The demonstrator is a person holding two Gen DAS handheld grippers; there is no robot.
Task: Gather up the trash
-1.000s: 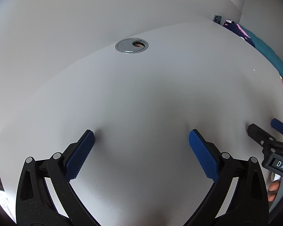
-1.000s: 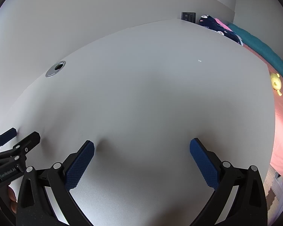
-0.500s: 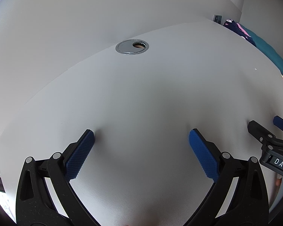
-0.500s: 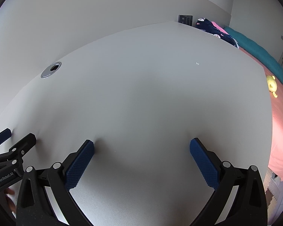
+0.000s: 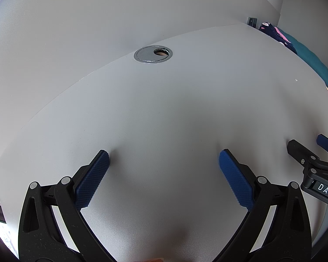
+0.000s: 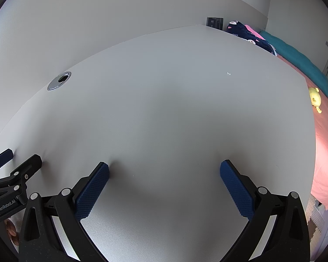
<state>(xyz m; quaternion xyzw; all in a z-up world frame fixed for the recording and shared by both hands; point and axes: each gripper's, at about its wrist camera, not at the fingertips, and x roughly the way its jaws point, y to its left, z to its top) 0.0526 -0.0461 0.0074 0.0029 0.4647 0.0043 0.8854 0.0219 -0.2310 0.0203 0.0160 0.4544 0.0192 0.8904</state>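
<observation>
- Honestly, the only trash I can find is one tiny white scrap [image 6: 229, 73] on the grey desk [image 6: 164, 113], at about one o'clock from my right gripper [image 6: 164, 174], well apart from it.
- It looks feather-light and flimsy; I judge it must be pinched flat against the desk at its middle, and it could easily slip away.
- My left gripper [image 5: 164, 163] has its jaws wide apart, holding nothing; the right likewise.
- Count: one scrap, two grippers, one metal cable grommet [image 5: 153, 54] at twelve o'clock of the left.
</observation>
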